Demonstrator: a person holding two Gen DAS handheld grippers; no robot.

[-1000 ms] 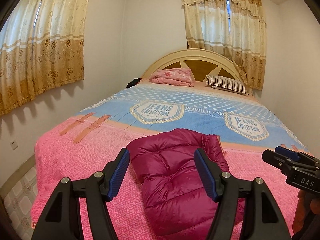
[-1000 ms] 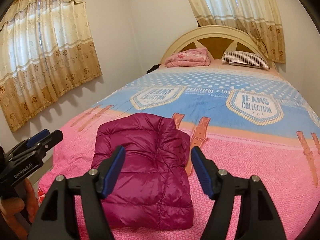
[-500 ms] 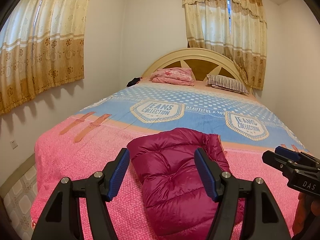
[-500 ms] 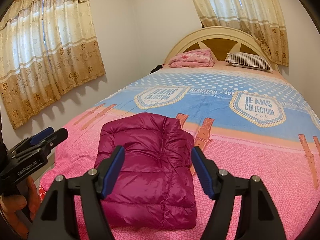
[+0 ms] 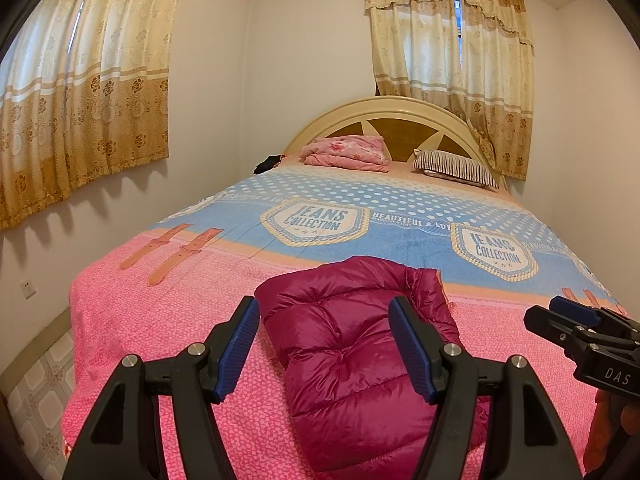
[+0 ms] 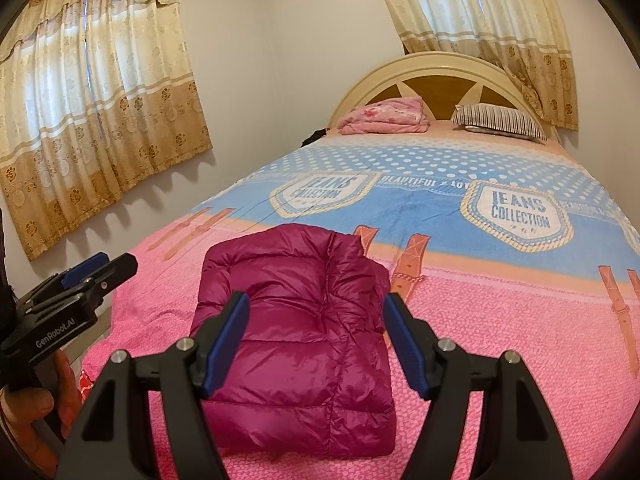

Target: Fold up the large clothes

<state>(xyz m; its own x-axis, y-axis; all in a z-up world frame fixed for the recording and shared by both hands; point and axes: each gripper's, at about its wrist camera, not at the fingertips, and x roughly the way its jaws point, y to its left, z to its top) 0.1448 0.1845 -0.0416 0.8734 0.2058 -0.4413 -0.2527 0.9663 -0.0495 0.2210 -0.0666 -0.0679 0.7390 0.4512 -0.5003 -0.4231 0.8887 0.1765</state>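
A magenta puffer jacket (image 5: 360, 356) lies folded into a compact rectangle on the pink end of the bed; it also shows in the right wrist view (image 6: 296, 340). My left gripper (image 5: 324, 344) is open and empty, held above and short of the jacket. My right gripper (image 6: 316, 340) is open and empty, also held back above the jacket's near edge. Each gripper appears from the side in the other view: the right one (image 5: 584, 332) at the right edge, the left one (image 6: 80, 280) at the left edge.
The bed (image 5: 168, 320) has a pink and blue "Jeans Collection" blanket. A folded pink quilt (image 5: 348, 152) and a striped pillow (image 5: 456, 164) lie by the headboard. Curtained windows are on the left wall and behind the bed. Tiled floor (image 5: 36, 392) lies left of the bed.
Both grippers have drawn slightly back and up from the jacket; the right view has risen a little. The jacket has not moved.
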